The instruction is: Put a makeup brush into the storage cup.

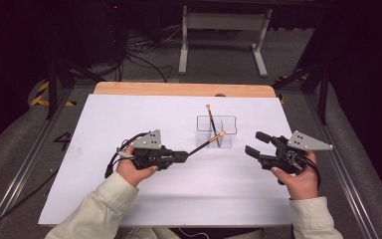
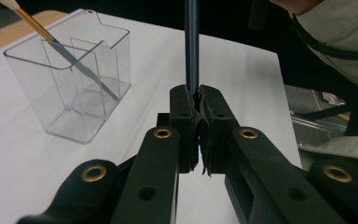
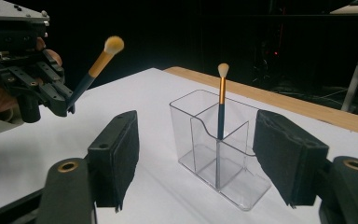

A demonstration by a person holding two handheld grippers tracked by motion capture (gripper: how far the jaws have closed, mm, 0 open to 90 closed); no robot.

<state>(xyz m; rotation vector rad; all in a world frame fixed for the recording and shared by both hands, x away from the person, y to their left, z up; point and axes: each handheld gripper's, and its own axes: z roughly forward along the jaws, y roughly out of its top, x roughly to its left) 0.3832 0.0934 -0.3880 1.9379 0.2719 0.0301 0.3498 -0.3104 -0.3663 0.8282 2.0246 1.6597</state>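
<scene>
A clear divided holder (image 1: 217, 131) stands mid-table with one makeup brush (image 1: 211, 119) already upright inside. The left gripper (image 1: 181, 156), jaws clamped on a second brush (image 1: 208, 142), holds it level beside the holder's near left; it likely goes in next. The right gripper (image 1: 258, 144) hovers right of the holder, jaws apart, empty.

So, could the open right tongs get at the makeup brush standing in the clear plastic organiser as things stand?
Probably yes: the right tongs are open beside the clear plastic organiser, and the standing brush sticks out above its rim. The left tongs, holding another brush over the near side, might crowd the approach.
</scene>
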